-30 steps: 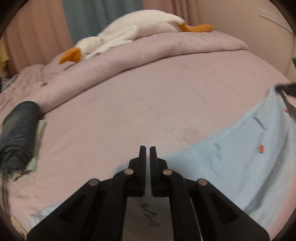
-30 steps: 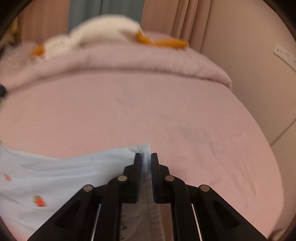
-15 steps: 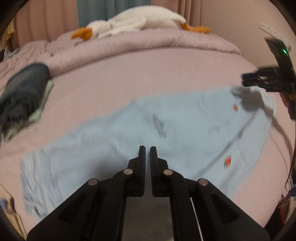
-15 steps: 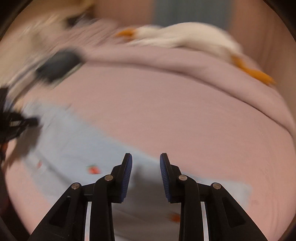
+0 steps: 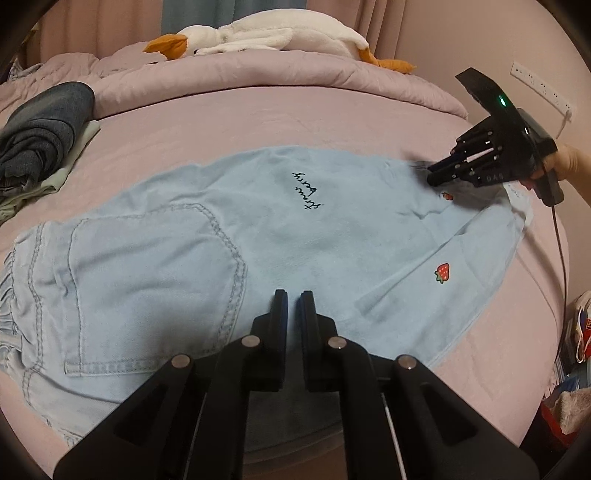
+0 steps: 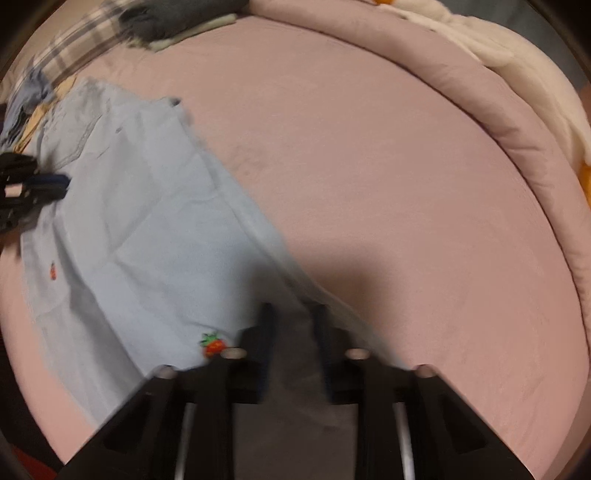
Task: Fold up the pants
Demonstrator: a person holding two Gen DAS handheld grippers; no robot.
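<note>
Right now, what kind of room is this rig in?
Almost certainly a bedroom: the pants lie on a bed with a pink sheet, a plush goose rests on the rolled duvet, and curtains hang behind.

**Pale blue on pink**

The pants [image 5: 258, 236] were light blue, with red strawberries and dark script stitched on. The bed [image 5: 258, 110] was dusty pink. A plush goose [image 5: 273, 33] was white with orange beak and feet. Folded clothes [image 5: 40, 133] were dark blue-grey. Both tongs were black with blue pads.
</note>
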